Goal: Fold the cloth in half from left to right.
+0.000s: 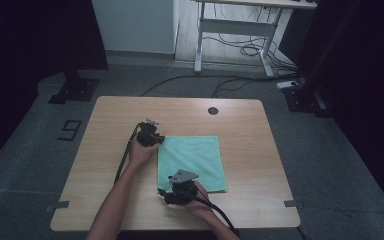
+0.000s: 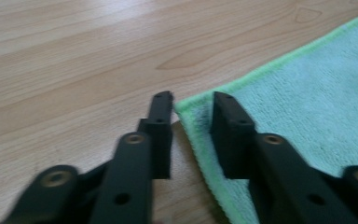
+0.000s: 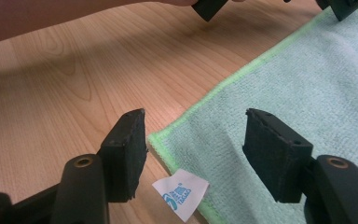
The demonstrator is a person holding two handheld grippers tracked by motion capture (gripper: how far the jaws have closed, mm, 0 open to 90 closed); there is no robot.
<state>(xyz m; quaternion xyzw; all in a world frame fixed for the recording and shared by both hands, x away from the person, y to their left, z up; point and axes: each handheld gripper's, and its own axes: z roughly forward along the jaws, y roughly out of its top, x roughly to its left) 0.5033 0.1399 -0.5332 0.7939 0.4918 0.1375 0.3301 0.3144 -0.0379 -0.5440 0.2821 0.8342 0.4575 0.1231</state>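
We straddle the cloth's [image 1: 191, 160] left corners, far with the narrowed left gripper [image 2: 193, 109], near with the wide right gripper [image 3: 193, 140].

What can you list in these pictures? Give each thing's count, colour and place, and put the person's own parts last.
cloth: one, mint green, flat on the table's middle
label: one, white with blue print, at the cloth's near corner
table: one, light wood, centre of the floor
hole cap: one, dark, table's far edge
desk: one, white legs, far behind, with cables under it
left tool: one, black, straddling the cloth's far-left corner
right tool: one, black, straddling the corner with the label
forearms: two, entering from the bottom
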